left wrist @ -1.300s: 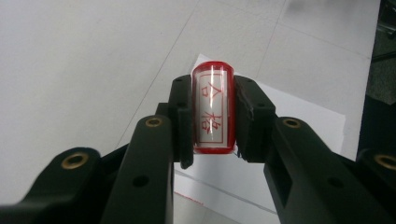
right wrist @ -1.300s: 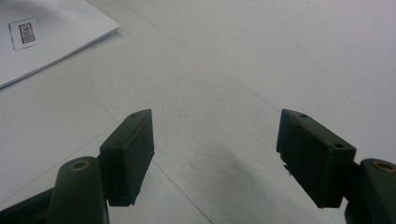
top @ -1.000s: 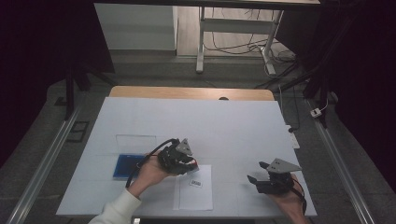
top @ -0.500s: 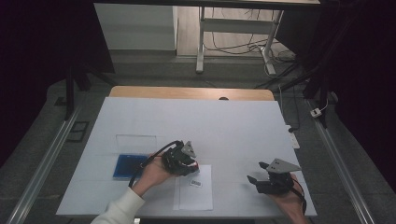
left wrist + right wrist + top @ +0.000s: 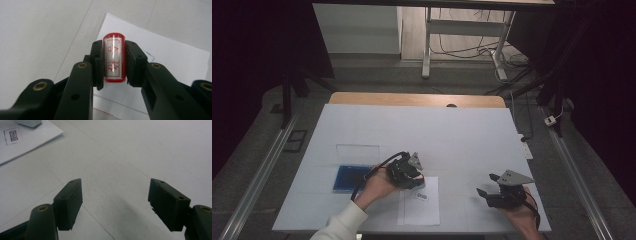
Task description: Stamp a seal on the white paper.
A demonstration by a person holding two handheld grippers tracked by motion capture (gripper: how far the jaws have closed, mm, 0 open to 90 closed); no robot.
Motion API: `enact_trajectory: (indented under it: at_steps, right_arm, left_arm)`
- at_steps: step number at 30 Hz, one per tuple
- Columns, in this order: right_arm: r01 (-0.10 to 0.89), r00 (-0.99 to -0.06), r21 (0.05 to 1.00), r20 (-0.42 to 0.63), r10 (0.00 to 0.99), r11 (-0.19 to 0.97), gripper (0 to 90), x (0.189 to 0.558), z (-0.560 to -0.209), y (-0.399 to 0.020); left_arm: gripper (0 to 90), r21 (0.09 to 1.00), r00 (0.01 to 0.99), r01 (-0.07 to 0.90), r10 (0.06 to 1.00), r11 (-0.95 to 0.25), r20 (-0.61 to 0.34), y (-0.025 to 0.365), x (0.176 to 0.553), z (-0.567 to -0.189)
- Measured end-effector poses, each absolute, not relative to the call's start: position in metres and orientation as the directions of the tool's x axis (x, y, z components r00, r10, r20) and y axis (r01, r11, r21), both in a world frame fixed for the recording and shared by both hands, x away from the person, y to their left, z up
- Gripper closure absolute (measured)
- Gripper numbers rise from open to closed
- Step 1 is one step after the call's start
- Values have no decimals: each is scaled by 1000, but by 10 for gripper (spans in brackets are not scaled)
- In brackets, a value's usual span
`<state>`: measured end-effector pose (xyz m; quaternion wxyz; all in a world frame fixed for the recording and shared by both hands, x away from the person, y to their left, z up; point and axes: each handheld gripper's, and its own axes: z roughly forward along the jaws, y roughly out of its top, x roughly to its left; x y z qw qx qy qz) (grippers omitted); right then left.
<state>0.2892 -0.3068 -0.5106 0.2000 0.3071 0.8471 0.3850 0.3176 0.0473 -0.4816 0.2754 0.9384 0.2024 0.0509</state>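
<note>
High view is showing the left gripper (image 5: 412, 176) hanging over the upper left corner of a white sheet of paper (image 5: 419, 210) in the lower middle of the frame, while the right gripper (image 5: 492, 190) is waiting at the lower right, well apart from the sheet. Left gripper view is showing its two black jaws clamping a red-and-clear stamp (image 5: 114, 60) from both sides; the stamp is lying lengthwise between the pads, with red characters reading through its clear body, and the paper is lying below and beyond it. Whether the stamp face is touching the sheet I cannot tell.

One small rectangular mark (image 5: 421, 196) is already sitting on the paper just below the left gripper, and the right gripper view is catching the same mark (image 5: 13, 135) at its upper left, a red print inside a dark outline. So I am judging that at least one imprint is already done. A blue ink pad (image 5: 351, 178) with its clear lid (image 5: 357, 153) set just above it is lying at the left of the sheet, beside the person's left hand (image 5: 377, 186).

Right gripper view is showing its jaws standing wide apart over bare white table (image 5: 140, 152), holding nothing.

What is probably remaining: either another imprint or setting the stamp down and closing the ink pad.
</note>
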Motion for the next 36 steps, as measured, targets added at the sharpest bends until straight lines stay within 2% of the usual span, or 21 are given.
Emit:
enact_trajectory:
  at_steps: [22,36]
  right_arm:
    - [365,-731,776,-102,674,514,270,289,-511,-307]
    - [366,-732,772,-105,673,519,270,289,-511,-306]
  left_arm:
    - [705,511,913,361,408,-780,-22,44,320,-486]
    - [708,466,916,350,400,-813,9,36,320,-485]
